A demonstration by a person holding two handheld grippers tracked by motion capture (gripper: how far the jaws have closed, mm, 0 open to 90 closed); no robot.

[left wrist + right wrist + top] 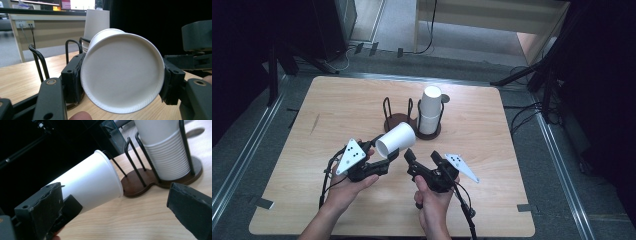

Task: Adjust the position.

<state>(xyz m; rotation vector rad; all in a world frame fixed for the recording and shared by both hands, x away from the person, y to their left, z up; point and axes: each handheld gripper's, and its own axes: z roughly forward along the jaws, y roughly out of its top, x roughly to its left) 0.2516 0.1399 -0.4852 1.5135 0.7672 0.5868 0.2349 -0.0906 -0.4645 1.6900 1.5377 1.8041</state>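
Two grippers work over our wooden table [337,100]. Our left gripper [379,157] is clamped on a single white paper cup [396,140], which lies tilted on its side above the tabletop, just in front of the cup holder. In the left gripper view the cup [122,75] shows us its flat bottom, and the black pads [72,80] press on its wall from both sides, near the base. Its open rim points away from us toward the holder, as the right gripper view makes plain, where the cup [92,182] slants up from the lower left and its rim ends just short of the holder's base.

Our right gripper [422,159] sits just beside the cup on the right, its jaws spread wide apart with nothing pressed between them. In its own view the two black jaws stand at the far left and far right, with bare table between.

Behind the cup stands a dark wooden cup holder [398,121] with black wire uprights. Its left bay is empty; its right bay carries a stack of white cups [430,112], standing upright, bottoms up.
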